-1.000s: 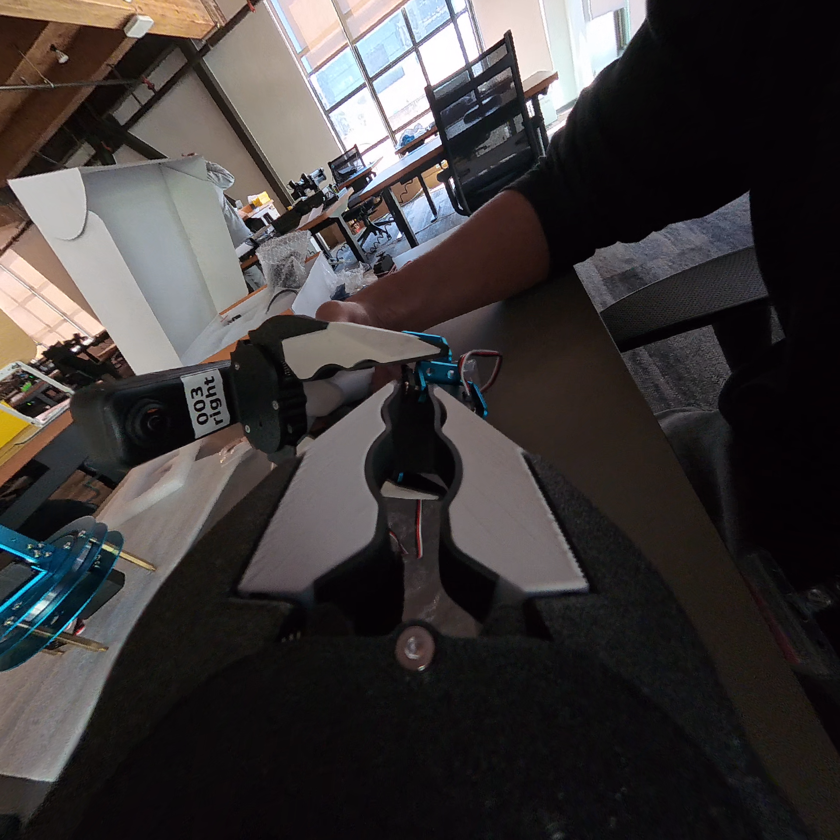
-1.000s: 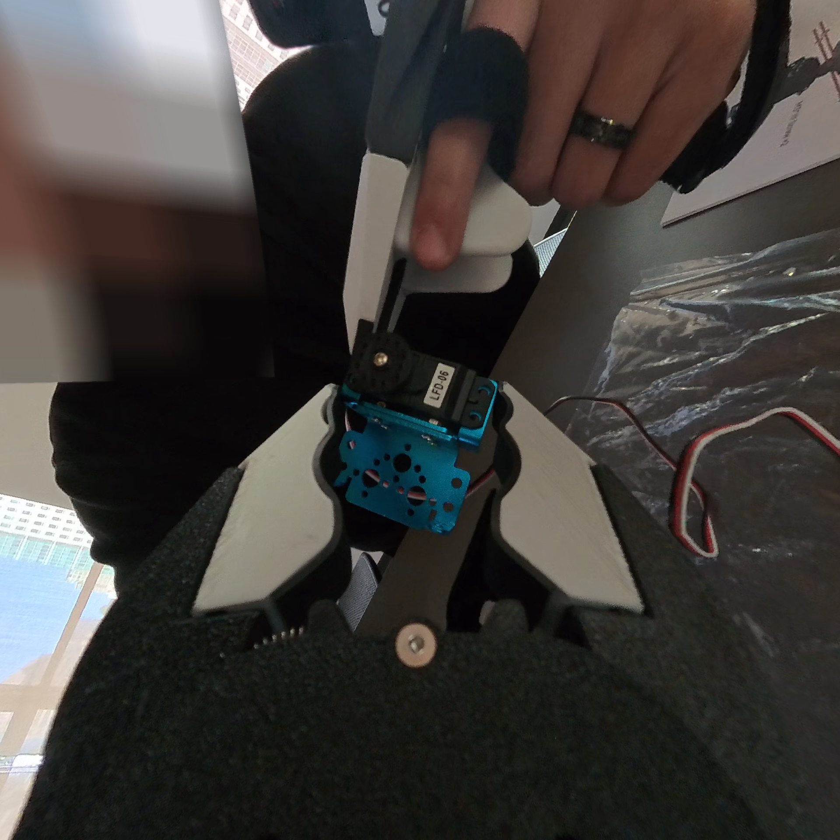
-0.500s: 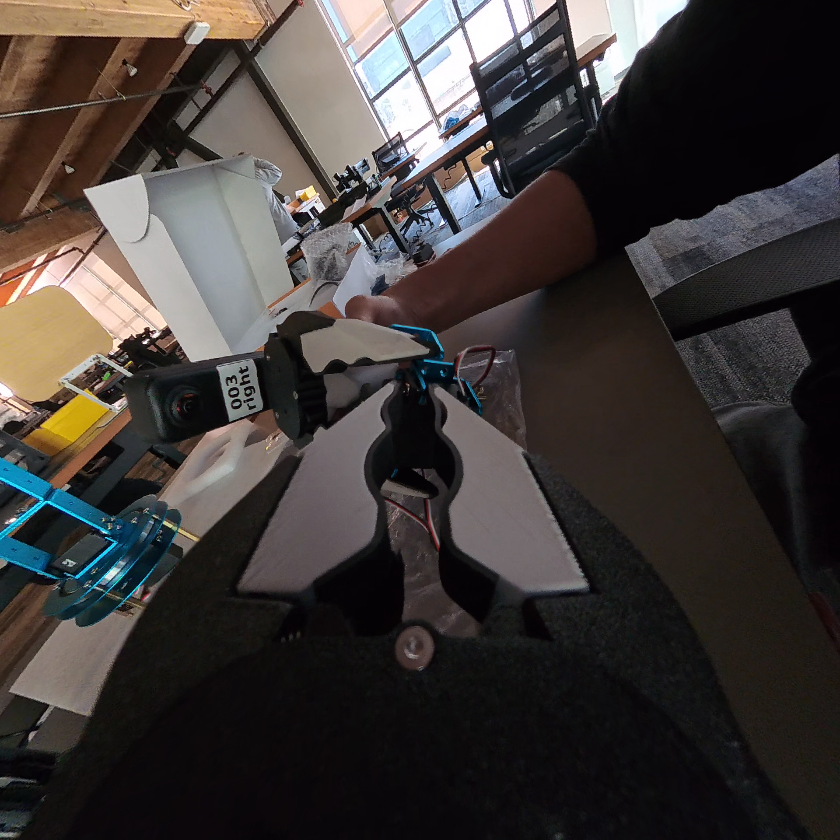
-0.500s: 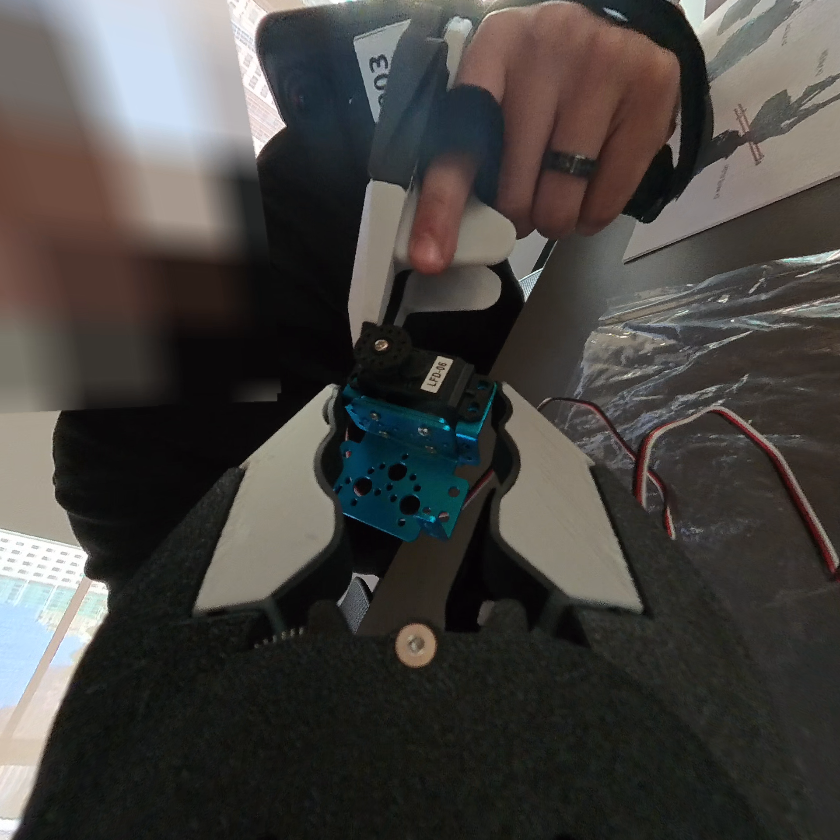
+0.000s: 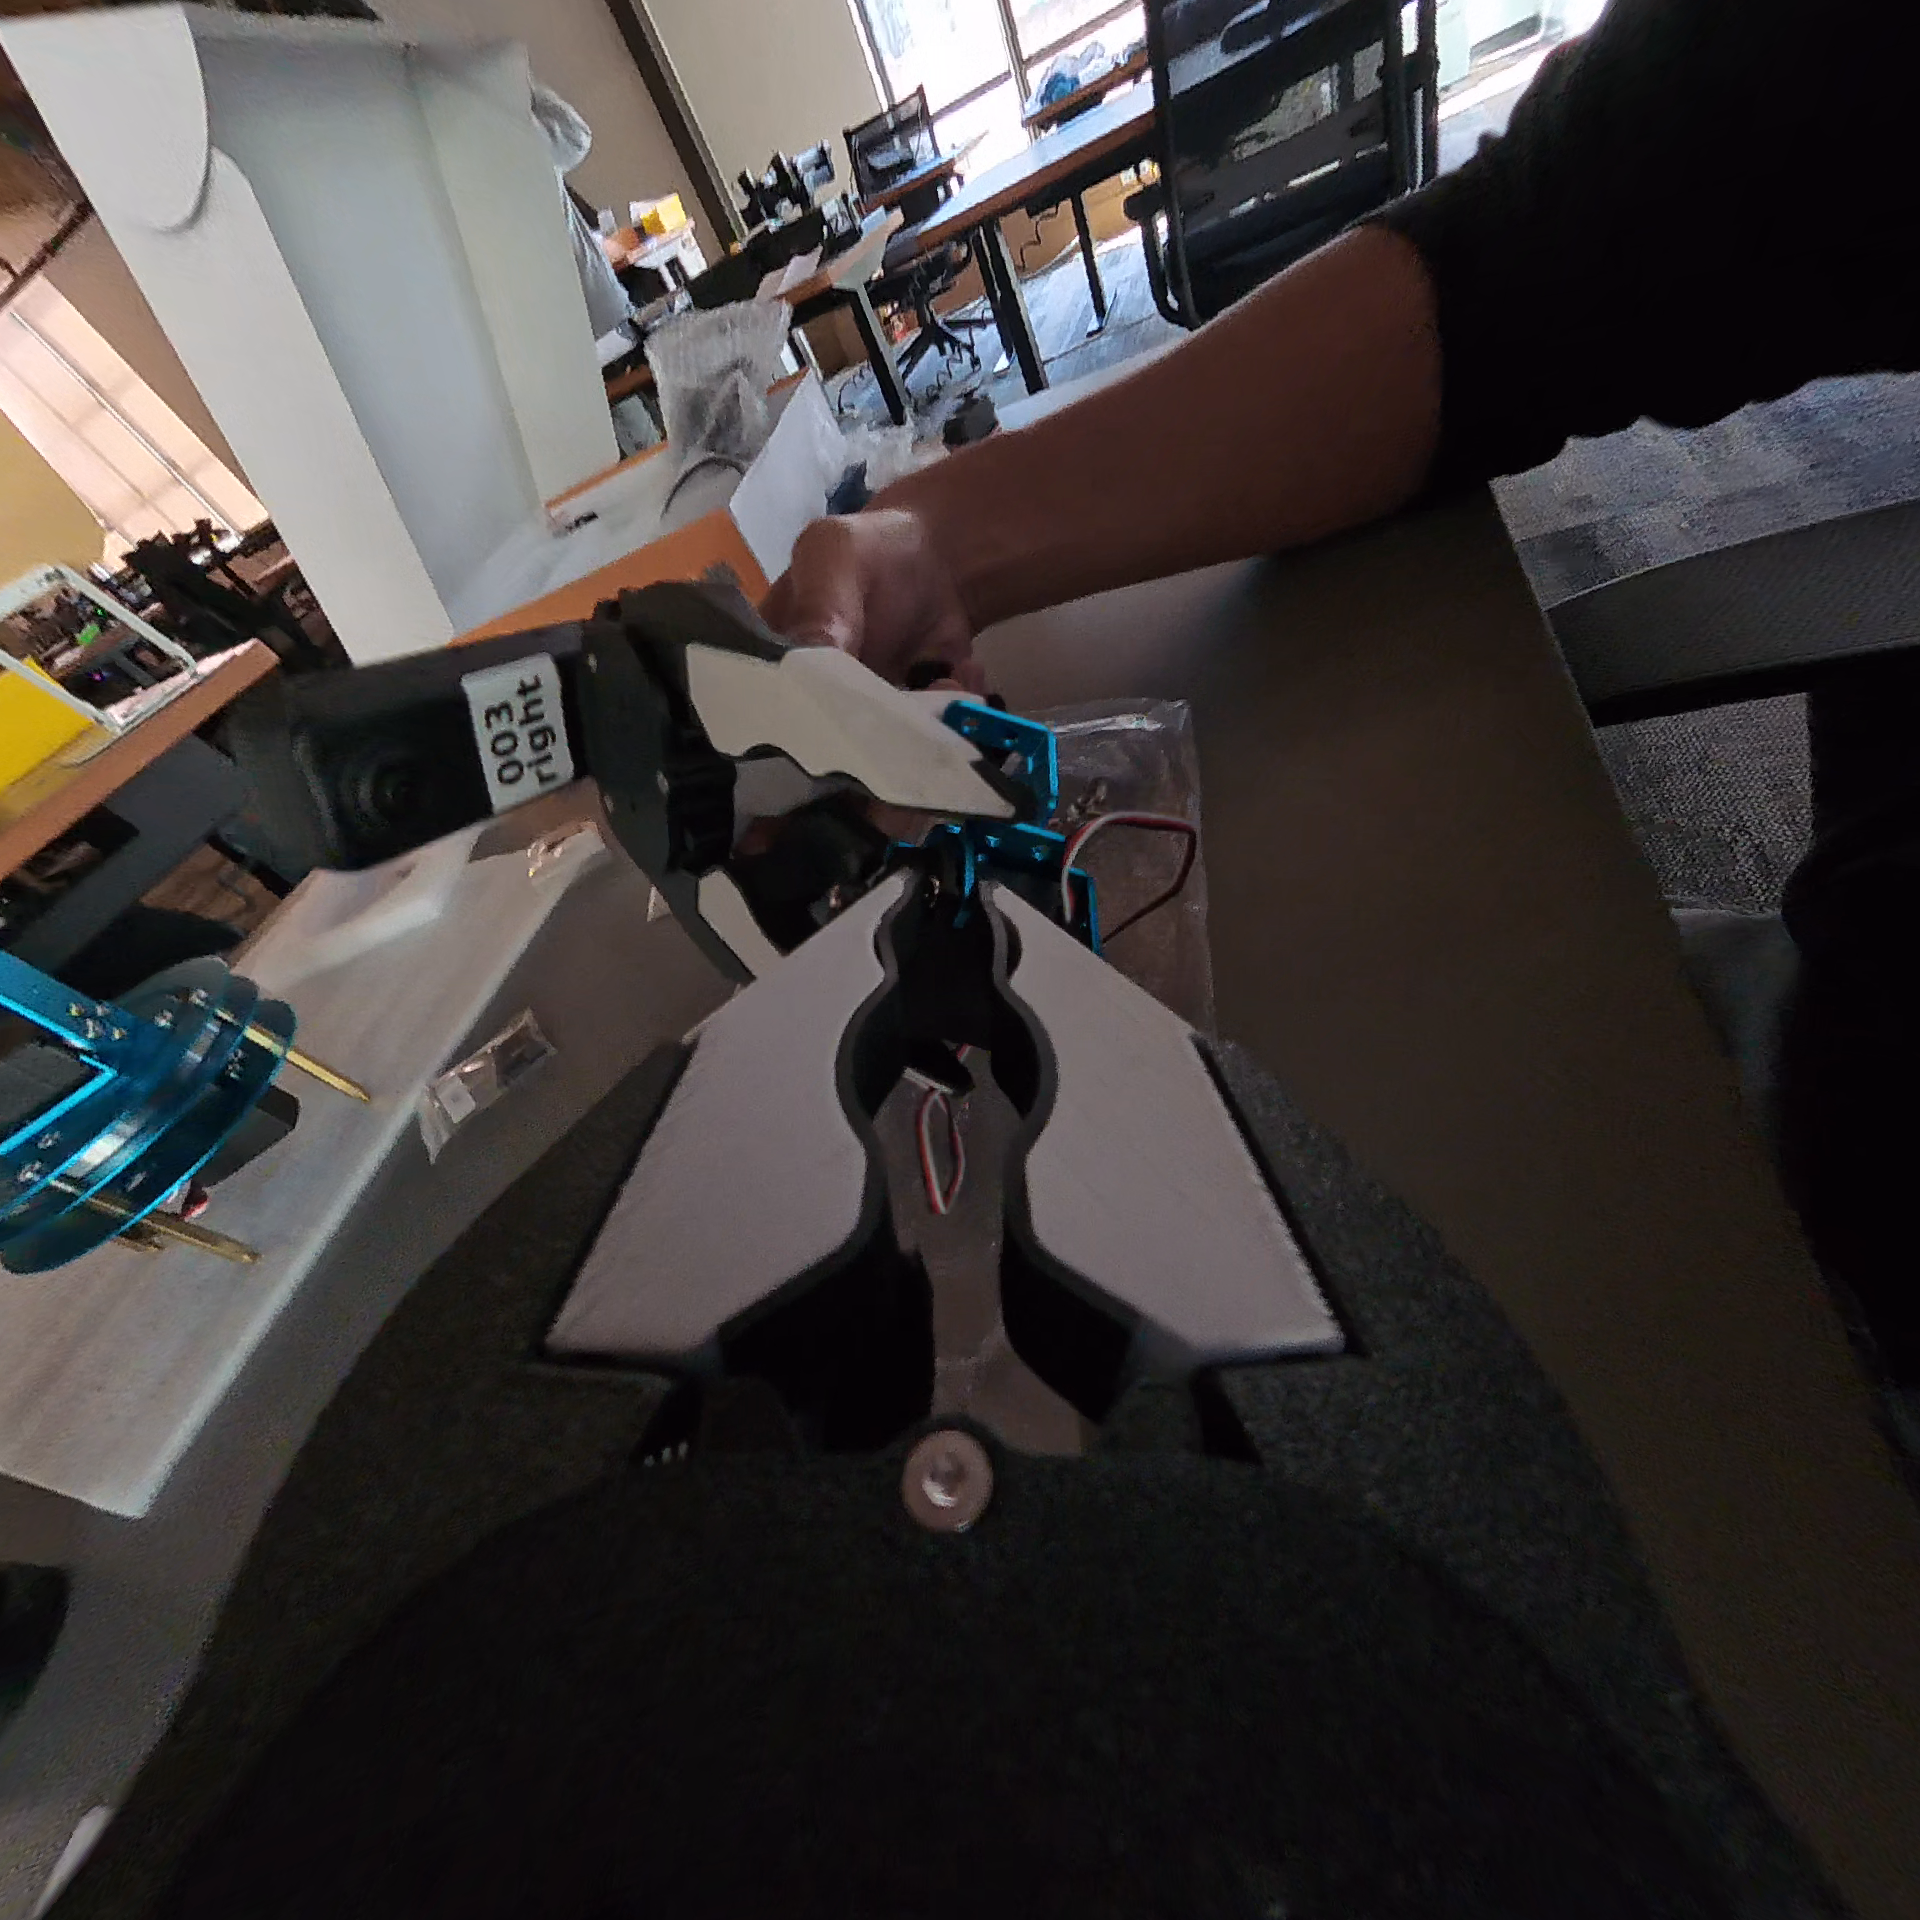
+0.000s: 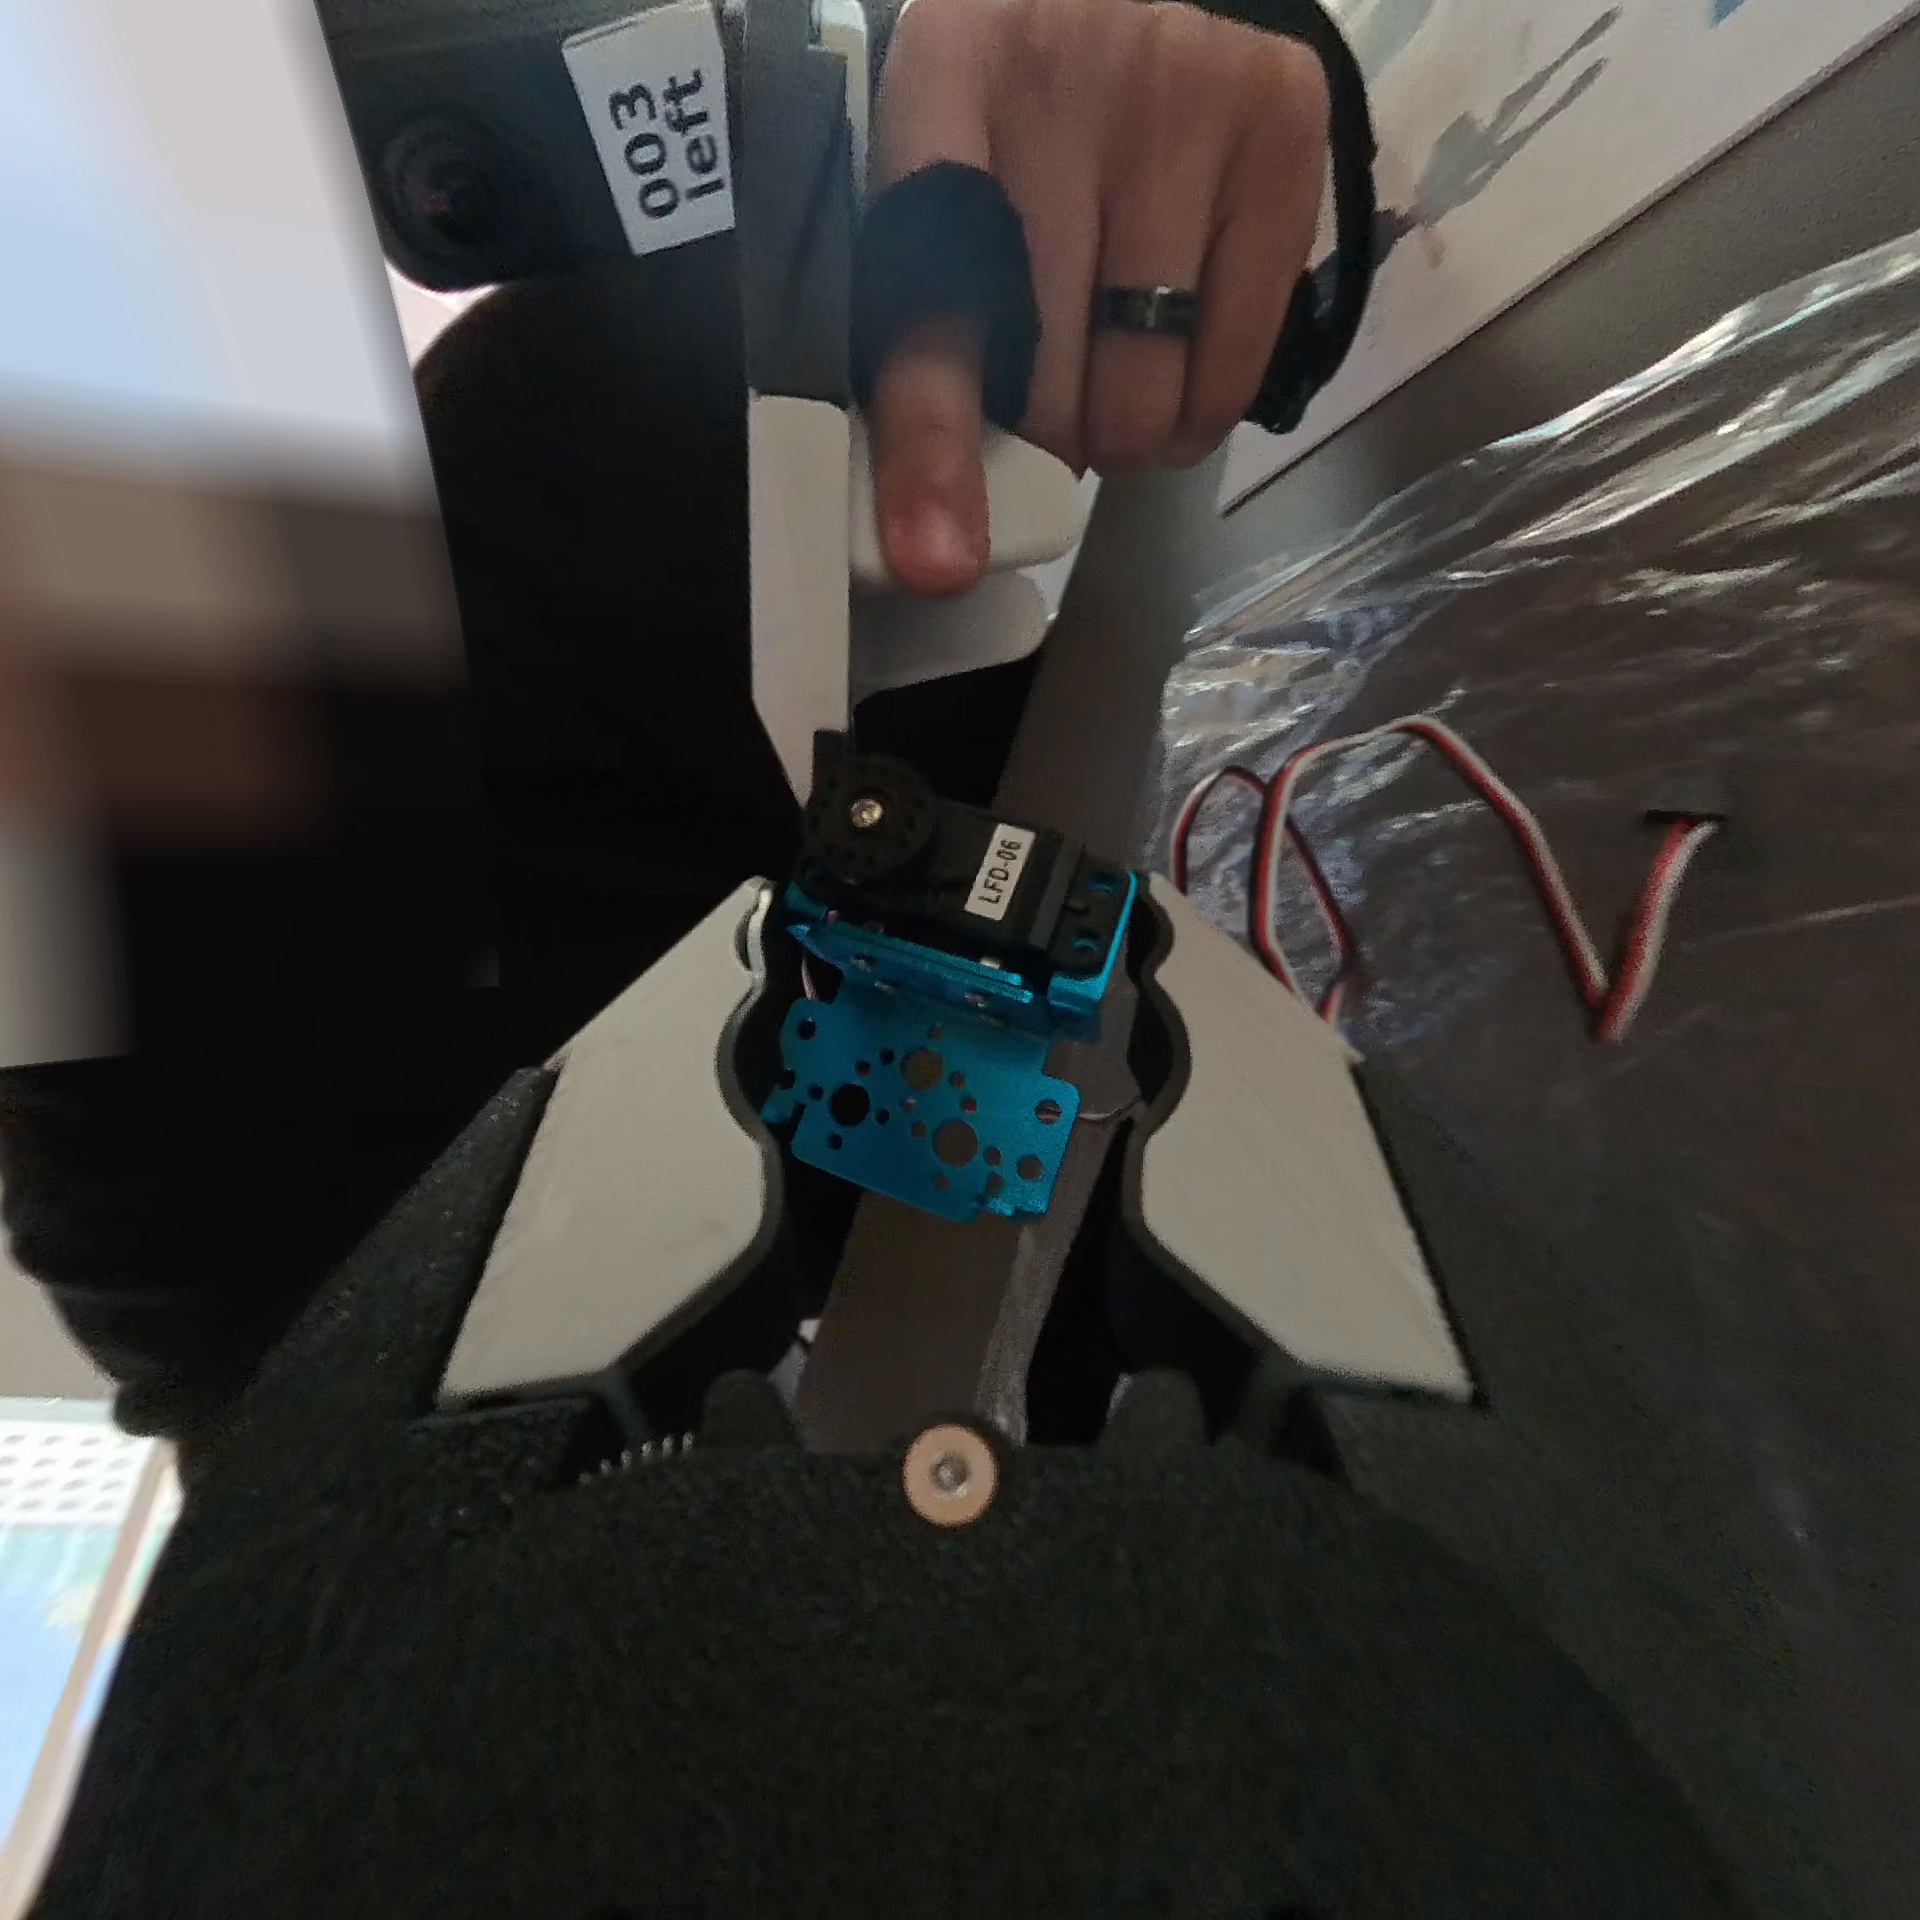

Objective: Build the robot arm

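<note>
A black servo (image 6: pixel 935 857) sits in a blue metal bracket (image 6: pixel 925 1112) with a perforated plate. My right gripper (image 6: pixel 951 904) is shut on the bracket's sides. My left gripper (image 5: pixel 951 899) is shut on the black servo body (image 5: pixel 945 966) from the other side. In the left wrist view the right gripper (image 5: pixel 992 774) comes in from the left, its white finger (image 5: pixel 831 717) over the blue bracket (image 5: pixel 1003 732). In the right wrist view the left gripper (image 6: pixel 826 727) reaches down from above, held by a hand (image 6: pixel 1091 260). The servo's red, white and black wire (image 6: pixel 1455 790) trails over a clear plastic bag (image 6: pixel 1558 582).
A blue round acrylic base with brass standoffs (image 5: pixel 125 1122) lies at the left on a white sheet (image 5: pixel 208 1299), with small parts bags (image 5: pixel 488 1070) near it. The grey table's edge (image 5: pixel 1662 1039) runs down the right. A person's forearm (image 5: pixel 1195 416) crosses behind. A white box (image 5: pixel 312 260) stands at the back left. Only a small space, under 4 cm, lies between the two pairs of fingers.
Both grippers keep their hold. The servo and bracket have tilted and turned between them, the right gripper now sits higher in the left view, and the wire has shifted across the bag.
</note>
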